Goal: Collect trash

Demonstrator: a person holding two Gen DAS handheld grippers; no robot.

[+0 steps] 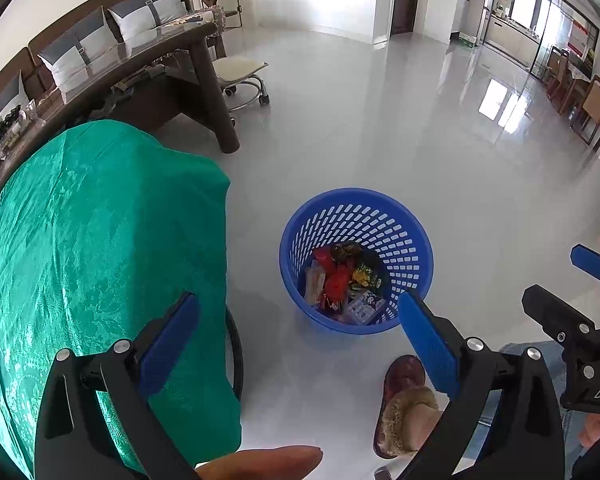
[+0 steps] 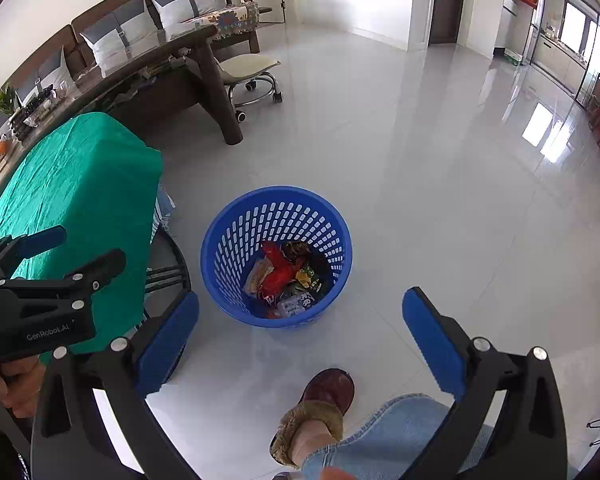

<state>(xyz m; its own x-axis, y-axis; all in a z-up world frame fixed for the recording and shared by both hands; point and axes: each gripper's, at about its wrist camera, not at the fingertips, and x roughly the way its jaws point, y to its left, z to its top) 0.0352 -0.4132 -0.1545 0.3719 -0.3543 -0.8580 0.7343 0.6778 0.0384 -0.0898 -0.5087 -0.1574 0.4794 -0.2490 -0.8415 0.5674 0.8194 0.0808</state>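
A blue perforated basket [image 1: 404,236] stands on the grey floor and holds several wrappers [image 1: 340,284], red, yellow and white. It also shows in the right wrist view [image 2: 236,248] with the wrappers [image 2: 284,276] inside. My left gripper [image 1: 300,340] is open and empty, above the floor just before the basket. My right gripper [image 2: 300,336] is open and empty, also above the floor near the basket. The right gripper shows at the right edge of the left wrist view [image 1: 572,292], and the left gripper at the left edge of the right wrist view [image 2: 80,248].
A table under a green cloth [image 1: 92,240] stands left of the basket. A dark wooden table [image 1: 204,80], a sofa with pillows and a wheeled stool [image 1: 240,76] stand behind. The person's slippered foot [image 2: 320,404] is on the floor below the grippers.
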